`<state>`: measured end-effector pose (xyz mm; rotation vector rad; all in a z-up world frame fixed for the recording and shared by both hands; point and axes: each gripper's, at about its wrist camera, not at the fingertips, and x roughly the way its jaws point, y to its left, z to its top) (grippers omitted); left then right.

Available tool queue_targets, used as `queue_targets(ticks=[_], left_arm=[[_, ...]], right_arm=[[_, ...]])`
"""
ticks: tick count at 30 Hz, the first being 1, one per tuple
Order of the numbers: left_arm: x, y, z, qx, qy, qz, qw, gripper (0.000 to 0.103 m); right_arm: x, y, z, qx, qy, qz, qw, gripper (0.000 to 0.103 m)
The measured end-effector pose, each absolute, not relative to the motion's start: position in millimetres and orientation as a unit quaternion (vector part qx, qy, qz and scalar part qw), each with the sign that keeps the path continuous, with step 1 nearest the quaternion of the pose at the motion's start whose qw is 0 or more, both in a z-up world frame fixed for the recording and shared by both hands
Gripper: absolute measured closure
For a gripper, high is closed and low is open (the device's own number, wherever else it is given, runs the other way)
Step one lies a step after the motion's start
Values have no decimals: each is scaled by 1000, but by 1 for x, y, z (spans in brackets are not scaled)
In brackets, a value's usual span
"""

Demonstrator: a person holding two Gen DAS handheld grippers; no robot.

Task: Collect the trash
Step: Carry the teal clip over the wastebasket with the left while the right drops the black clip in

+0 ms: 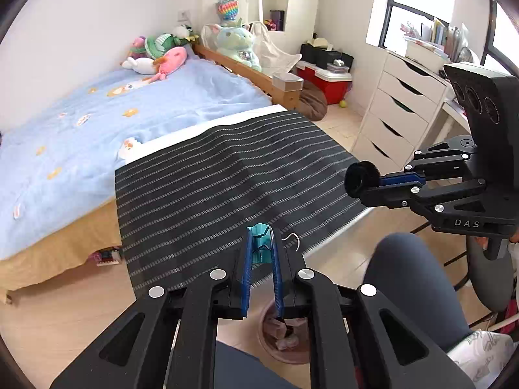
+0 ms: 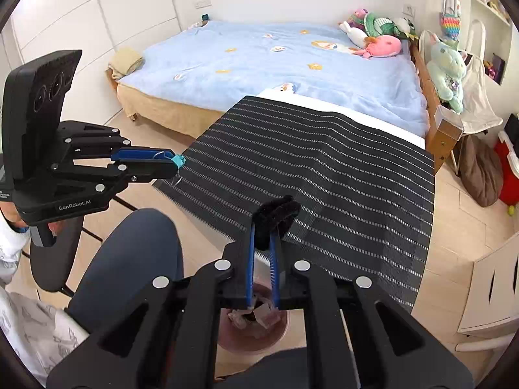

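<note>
Bedroom setting: a bed with a blue blanket (image 2: 275, 64) fills the upper half of both views, and a black striped mat (image 1: 227, 188) runs from its foot toward the lower centre of frame.

Left gripper (image 1: 262, 243), lower centre of the left wrist view, is clamped tight on a small teal scrap (image 1: 261, 240) with a thin wire loop trailing at its right side. Right gripper (image 2: 264, 227), lower centre of the right wrist view, is likewise closed, pinching a black fuzzy piece (image 2: 275, 215). Both items are clear of the mat and held in the air.

A pink bin (image 2: 275, 334) stands on the floor at the bottom of both views, directly beneath the fingers, already holding crumpled paper. The seated person's knee (image 1: 405, 275) lies just right of it in the left view.

Assessment: the step in hand appears to be carrying both pieces to the bin. Recommended practice: bring each set of fingertips over the bin mouth, well inside the rim, before releasing; lower first, as the light scrap may drift. Release one side at a time, and check the wire loop does not snag on the finger.
</note>
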<state>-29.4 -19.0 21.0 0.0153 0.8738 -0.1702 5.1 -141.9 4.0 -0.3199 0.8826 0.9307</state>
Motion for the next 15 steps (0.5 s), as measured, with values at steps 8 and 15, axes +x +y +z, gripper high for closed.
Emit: queue_targets(ticks=[8,15], left_arm=[[-60,-31,12,6,425,-86,901,92],[-79,-38,3,-1,429,-87,899,92]], right_arm=[[-33,-152,6,-157,403,441,786,95],[-62,-158,-9,-151,421,456,769,95]])
